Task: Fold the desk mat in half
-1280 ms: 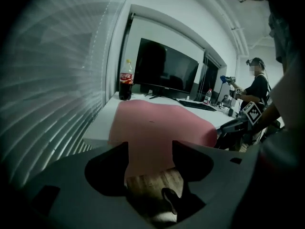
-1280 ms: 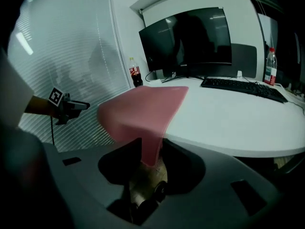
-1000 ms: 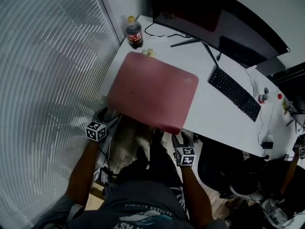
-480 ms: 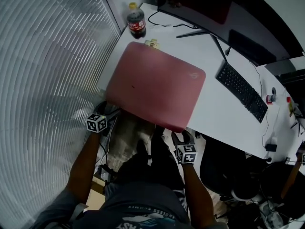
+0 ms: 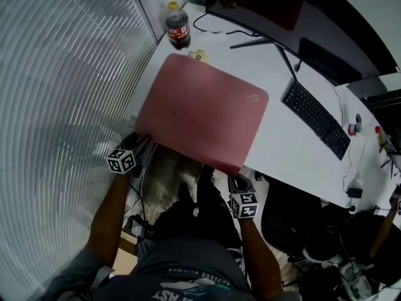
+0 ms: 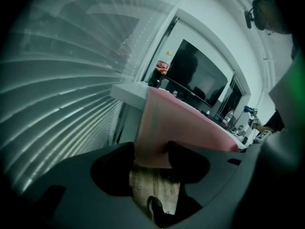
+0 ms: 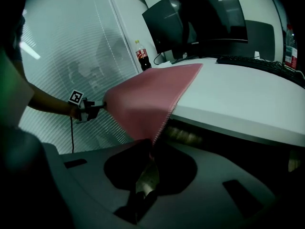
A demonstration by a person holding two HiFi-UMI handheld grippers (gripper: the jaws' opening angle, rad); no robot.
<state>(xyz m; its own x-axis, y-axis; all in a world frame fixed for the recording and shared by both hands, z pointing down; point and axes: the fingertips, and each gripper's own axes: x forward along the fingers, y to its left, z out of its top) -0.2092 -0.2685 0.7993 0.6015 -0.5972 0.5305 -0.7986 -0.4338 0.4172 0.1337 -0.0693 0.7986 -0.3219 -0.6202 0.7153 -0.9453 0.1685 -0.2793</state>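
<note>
The pink desk mat [image 5: 200, 111] lies flat on the white desk [image 5: 294, 162], its near edge hanging over the front. My left gripper [image 5: 139, 144] is at the near left corner. In the left gripper view that corner of the mat [image 6: 181, 123] hangs in the gap of the left gripper [image 6: 151, 156], whose jaws are closing and still stand apart. My right gripper [image 5: 237, 182] is at the near right corner. In the right gripper view the right gripper [image 7: 151, 149] has its jaws closing, pinched on the tip of the mat [image 7: 147, 99].
A cola bottle [image 5: 177, 33] stands at the desk's far left corner. A monitor [image 5: 282, 11] and a black keyboard [image 5: 315, 119] sit to the mat's right. Window blinds [image 5: 62, 74] run along the left. A dark chair [image 5: 288, 218] is below the desk front.
The left gripper has edged up and left to the mat's near left corner. The right gripper stays under the near right corner. The mat lies as before.
</note>
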